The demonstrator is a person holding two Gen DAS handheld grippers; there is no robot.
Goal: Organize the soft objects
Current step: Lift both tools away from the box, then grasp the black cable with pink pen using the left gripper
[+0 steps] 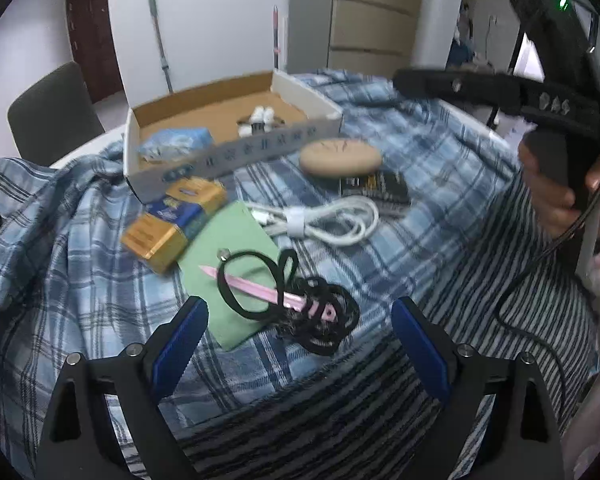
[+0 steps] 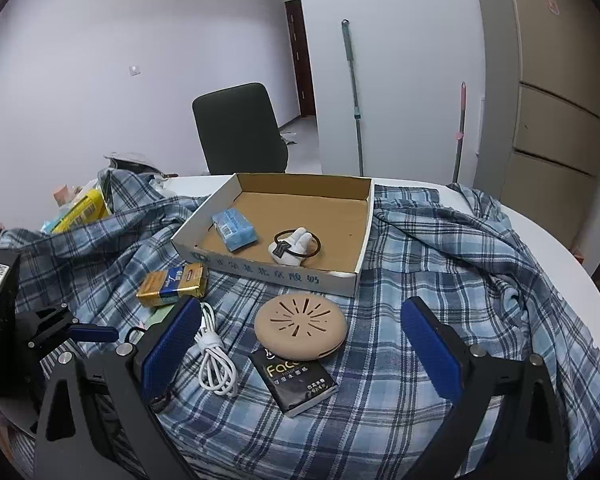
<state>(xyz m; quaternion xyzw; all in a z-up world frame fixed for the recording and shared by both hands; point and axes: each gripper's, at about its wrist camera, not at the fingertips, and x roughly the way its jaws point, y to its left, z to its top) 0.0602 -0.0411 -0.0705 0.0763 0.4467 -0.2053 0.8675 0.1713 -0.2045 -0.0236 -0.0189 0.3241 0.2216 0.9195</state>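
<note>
A round white table (image 2: 572, 256) carries a blue plaid cloth (image 2: 440, 280) that covers most of its top. A striped dark cloth (image 1: 480, 280) lies over its near side, and the far edge stays bare.

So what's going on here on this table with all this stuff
A person is sorting small items into a cardboard box on a plaid cloth. Both tools are open and empty: the left hand-held gripper hangs over a black cord tangled round a pink pen, and the right hand-held gripper over a black tissue pack and a tan round disc. A blue tissue pack and a hair tie with a white charm already lie in the box.
</note>
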